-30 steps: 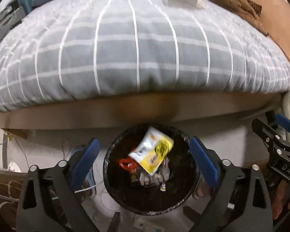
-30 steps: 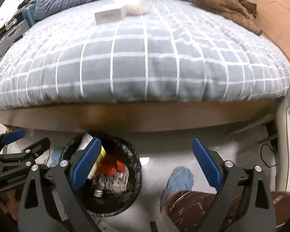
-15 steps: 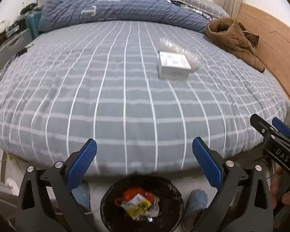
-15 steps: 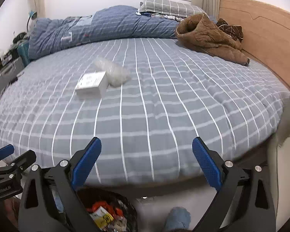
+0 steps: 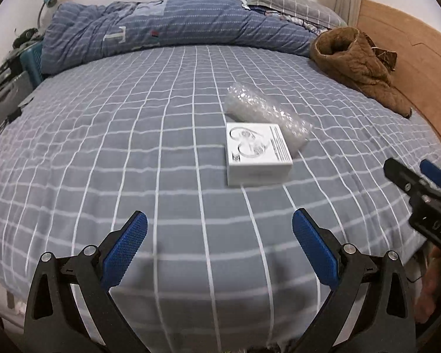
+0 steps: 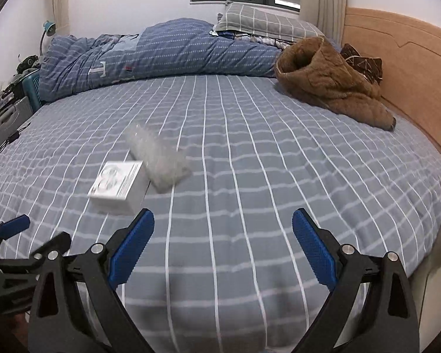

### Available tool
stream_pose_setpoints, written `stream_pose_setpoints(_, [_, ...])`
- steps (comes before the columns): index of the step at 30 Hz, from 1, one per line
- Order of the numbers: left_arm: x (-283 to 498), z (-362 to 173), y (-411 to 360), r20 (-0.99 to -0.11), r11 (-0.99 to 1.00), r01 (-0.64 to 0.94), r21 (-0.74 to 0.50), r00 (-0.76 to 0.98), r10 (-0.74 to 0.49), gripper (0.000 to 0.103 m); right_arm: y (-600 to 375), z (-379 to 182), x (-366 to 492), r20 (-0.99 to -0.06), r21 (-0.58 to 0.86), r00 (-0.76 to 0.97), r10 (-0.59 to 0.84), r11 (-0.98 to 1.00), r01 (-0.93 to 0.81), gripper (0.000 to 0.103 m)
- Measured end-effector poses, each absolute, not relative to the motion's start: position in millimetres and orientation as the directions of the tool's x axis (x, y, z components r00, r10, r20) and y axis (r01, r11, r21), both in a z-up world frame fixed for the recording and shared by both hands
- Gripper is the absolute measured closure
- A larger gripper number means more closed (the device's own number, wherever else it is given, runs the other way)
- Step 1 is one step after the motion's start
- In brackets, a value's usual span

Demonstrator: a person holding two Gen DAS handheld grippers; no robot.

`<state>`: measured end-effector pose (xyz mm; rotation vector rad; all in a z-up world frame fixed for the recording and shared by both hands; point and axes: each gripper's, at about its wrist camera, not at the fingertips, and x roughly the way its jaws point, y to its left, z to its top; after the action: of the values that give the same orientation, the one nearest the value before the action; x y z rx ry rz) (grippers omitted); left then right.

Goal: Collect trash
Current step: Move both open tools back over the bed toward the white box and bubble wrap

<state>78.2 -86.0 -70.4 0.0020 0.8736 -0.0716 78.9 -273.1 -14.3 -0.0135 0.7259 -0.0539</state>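
Observation:
A white cardboard box (image 5: 257,153) lies flat on the grey checked bed cover (image 5: 132,153), with a clear bubble-wrap roll (image 5: 266,113) touching its far right corner. Both appear again in the right wrist view, the box (image 6: 117,186) at the left and the bubble wrap (image 6: 158,154) just behind it. My left gripper (image 5: 219,248) is open and empty over the bed's near edge, short of the box. My right gripper (image 6: 222,250) is open and empty too, to the right of the box. Each gripper shows at the edge of the other's view.
A folded blue quilt (image 5: 167,26) and a grey pillow (image 6: 264,20) lie along the far side of the bed. A brown fleece jacket (image 6: 326,79) rests against the wooden headboard (image 6: 402,67) on the right. Cluttered shelving (image 5: 6,67) stands at the left.
Both grippers have risen from over the black trash bin on the floor to above the bed. The bin has dropped out of view. The box and bubble wrap now sit much closer.

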Motion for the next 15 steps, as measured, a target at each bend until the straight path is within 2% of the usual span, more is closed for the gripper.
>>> stream_pose_setpoints(15, [150,-89,-117,-0.777,0.995,0.089,-0.044,0.623,-0.090,0.006,-292,-21,142,-0.682,-0.052,0.730,-0.053,0.998,0.024,0.012])
